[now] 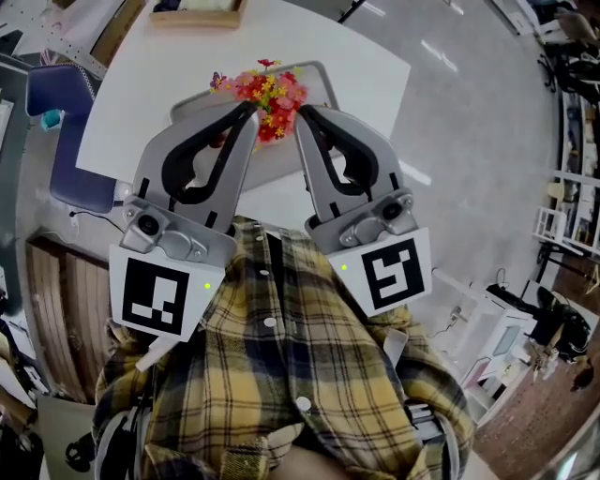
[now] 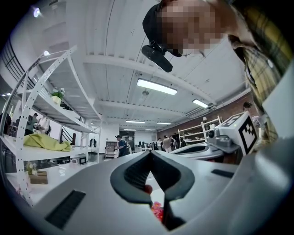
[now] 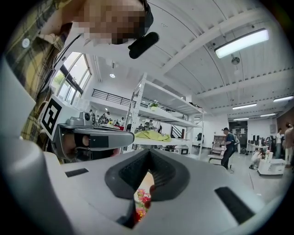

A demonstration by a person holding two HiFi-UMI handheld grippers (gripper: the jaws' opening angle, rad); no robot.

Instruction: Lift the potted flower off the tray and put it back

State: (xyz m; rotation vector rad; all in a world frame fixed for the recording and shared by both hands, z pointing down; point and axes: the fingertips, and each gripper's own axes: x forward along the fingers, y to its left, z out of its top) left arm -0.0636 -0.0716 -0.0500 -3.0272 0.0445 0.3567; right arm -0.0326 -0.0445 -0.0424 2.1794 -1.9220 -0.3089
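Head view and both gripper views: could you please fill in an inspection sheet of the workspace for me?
Surface: white table, mostly bare.
Job's things: potted flower above the grey tray. Its pot is hidden behind the grippers, so I cannot tell whether it stands on the tray.
Clutter: wooden box at the table's far edge.
Grippers: left gripper and right gripper point at the blooms from either side. The fingers of both are closed tip to tip, with nothing between them.
Cables: possibly one thin cord on the floor by the blue chair.
Surroundings: shelving racks; people far off.
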